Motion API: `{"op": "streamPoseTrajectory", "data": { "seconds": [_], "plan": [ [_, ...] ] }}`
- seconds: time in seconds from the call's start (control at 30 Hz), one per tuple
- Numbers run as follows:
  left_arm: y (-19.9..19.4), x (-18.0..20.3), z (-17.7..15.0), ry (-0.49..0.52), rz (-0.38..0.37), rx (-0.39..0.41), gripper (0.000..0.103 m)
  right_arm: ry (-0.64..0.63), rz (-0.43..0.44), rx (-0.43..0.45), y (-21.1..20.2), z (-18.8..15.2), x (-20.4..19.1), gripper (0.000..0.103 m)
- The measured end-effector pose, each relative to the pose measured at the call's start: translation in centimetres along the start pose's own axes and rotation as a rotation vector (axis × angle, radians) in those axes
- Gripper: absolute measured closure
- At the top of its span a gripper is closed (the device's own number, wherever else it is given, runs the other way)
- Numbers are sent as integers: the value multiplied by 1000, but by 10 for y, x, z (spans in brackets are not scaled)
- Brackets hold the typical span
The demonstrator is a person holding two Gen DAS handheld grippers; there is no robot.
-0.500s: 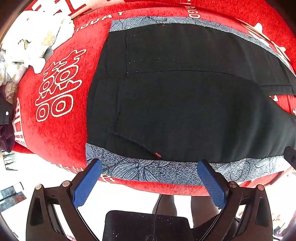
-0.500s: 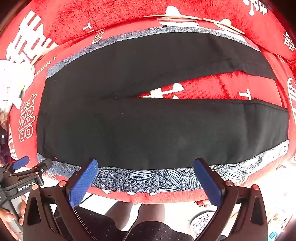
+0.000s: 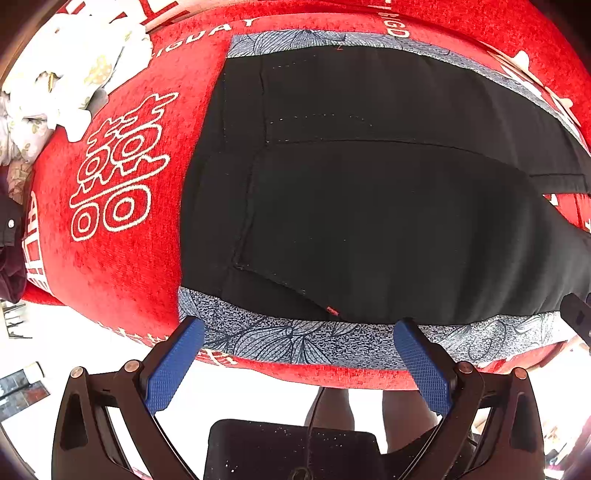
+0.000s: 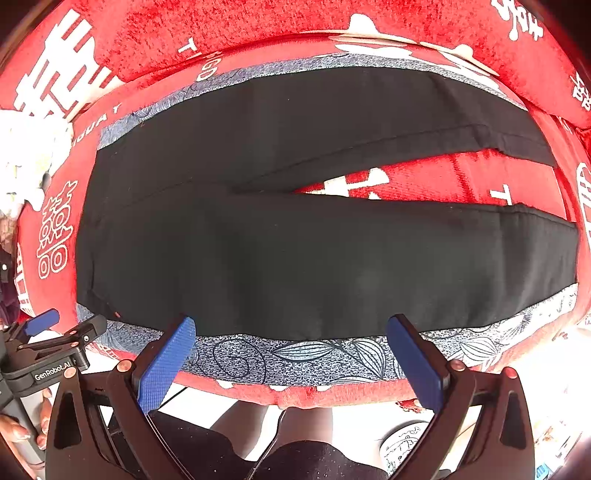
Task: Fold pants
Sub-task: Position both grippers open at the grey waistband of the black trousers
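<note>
A big red blanket (image 4: 258, 33) with white characters covers the whole surface, and it's the largest thing in both views. On top of it lies a grey-blue leaf-print cloth (image 4: 306, 354), showing as strips along the near and far edges. Spread flat over that cloth are the black pants (image 4: 295, 258), waist to the left, the two legs running off to the right and splitting apart so a wedge of red shows between them. In the left wrist view the pants (image 3: 369, 203) show their waist end, with a pocket seam and a tiny red tag near the bottom edge. A crumpled white floral cloth (image 3: 55, 81) sits at the far left corner. The left tongs (image 3: 299, 363) hang wide open above the near edge of the print cloth, nothing between the blue pads. The right tongs (image 4: 291, 360) are spread wide too, empty, over the same near edge further along the leg.
</note>
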State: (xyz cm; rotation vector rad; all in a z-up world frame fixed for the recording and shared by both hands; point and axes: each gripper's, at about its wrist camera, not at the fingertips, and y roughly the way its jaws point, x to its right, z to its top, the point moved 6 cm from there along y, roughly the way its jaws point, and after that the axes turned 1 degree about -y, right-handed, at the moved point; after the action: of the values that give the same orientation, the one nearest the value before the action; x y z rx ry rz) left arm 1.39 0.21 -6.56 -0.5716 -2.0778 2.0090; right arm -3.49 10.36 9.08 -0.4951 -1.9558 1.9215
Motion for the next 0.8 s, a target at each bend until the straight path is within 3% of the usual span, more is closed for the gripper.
{"op": "streamPoseTrajectory", "data": {
  "seconds": [0.33, 0.73, 0.8],
  "plan": [
    [1, 3, -1, -19, -7, -4, 0, -16, 0, -5, 6, 2, -2, 0],
    [7, 2, -3, -38, -4, 58, 0, -4, -8, -1, 10, -2, 3, 0],
    [4, 1, 1, -51, -32, 92, 0, -2, -6, -1, 11, -2, 6, 0]
  ]
}}
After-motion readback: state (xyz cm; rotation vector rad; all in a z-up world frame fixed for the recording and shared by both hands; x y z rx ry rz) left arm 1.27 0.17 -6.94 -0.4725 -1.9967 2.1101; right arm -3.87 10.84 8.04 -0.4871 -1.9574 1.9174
